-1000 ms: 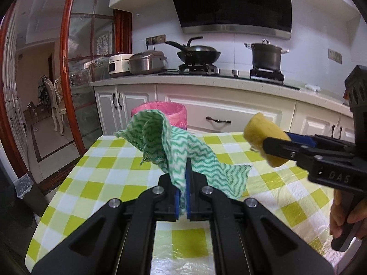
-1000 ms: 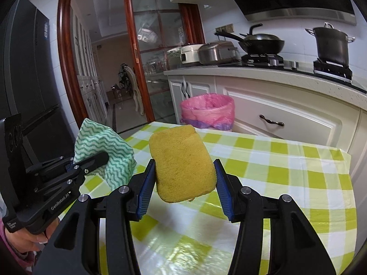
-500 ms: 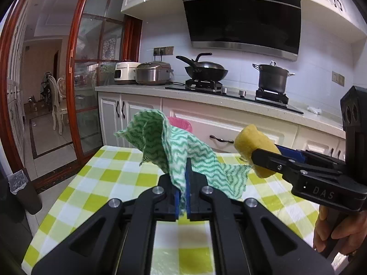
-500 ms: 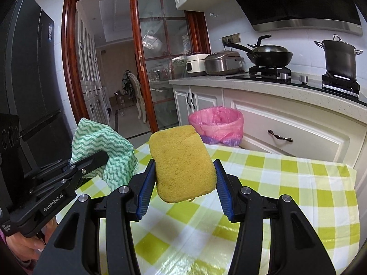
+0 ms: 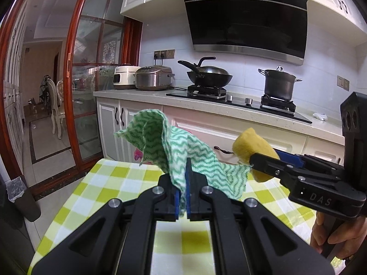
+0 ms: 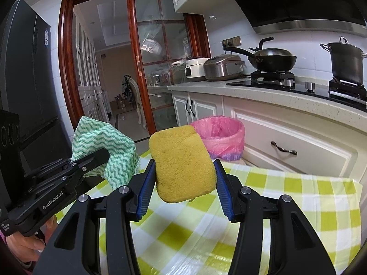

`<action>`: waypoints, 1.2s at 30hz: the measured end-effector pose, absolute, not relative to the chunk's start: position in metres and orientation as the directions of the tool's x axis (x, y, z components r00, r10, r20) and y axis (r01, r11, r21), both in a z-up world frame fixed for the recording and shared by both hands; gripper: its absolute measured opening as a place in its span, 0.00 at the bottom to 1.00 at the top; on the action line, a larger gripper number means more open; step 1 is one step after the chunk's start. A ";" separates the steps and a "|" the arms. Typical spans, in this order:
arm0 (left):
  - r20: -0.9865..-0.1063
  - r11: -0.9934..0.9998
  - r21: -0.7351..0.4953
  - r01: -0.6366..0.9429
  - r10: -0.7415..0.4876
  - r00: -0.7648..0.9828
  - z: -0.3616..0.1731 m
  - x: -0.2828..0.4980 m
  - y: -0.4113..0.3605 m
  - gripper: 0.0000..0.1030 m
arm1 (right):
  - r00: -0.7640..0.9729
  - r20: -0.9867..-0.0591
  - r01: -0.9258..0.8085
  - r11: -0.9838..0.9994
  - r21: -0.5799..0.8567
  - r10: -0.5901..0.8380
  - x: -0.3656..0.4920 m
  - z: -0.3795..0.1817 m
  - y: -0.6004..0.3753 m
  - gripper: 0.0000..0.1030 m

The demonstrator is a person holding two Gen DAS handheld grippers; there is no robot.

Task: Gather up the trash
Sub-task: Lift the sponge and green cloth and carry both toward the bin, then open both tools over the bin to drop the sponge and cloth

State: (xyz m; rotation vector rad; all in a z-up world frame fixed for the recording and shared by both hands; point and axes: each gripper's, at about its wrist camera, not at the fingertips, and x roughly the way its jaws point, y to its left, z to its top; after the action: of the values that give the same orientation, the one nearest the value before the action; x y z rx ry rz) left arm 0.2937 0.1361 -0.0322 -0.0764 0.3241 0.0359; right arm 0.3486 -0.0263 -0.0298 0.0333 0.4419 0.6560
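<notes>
My left gripper point(image 5: 182, 181) is shut on a green-and-white wavy cloth point(image 5: 174, 146), held up above the table. The cloth also shows in the right wrist view point(image 6: 103, 144) at the left, in the left gripper point(image 6: 101, 155). My right gripper point(image 6: 183, 174) is shut on a yellow sponge point(image 6: 182, 162), held upright above the table. The sponge point(image 5: 250, 146) and right gripper point(image 5: 254, 160) show at the right of the left wrist view. A bin with a pink bag point(image 6: 220, 135) stands on the floor beyond the table's far edge, just behind the sponge; in the left wrist view the cloth hides most of it.
The table has a yellow-green checked cloth point(image 6: 286, 192). Behind it runs a white cabinet counter point(image 5: 229, 112) with a wok point(image 5: 206, 73), a pot point(image 5: 278, 83) and two cookers point(image 5: 153, 78). A red-framed glass door point(image 5: 84, 91) stands left. A dark fridge point(image 6: 27, 80) is at far left.
Both grippers have risen and tilted up with their loads; more of the cabinets and hood shows, less of the table. The pink bin has dropped behind the cloth in the left wrist view.
</notes>
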 end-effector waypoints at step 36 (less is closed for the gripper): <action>-0.383 0.993 -0.111 -0.031 -0.014 0.923 -0.079 0.666 0.251 0.05 | 0.626 -0.488 -0.592 0.778 0.209 0.608 0.717 -0.090 0.059 0.47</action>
State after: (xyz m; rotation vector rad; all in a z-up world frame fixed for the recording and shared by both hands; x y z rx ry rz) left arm 0.6655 0.2512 -0.0788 -0.1160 0.3940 0.0086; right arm 0.7169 0.0594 -0.0902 0.0292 0.5703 0.6884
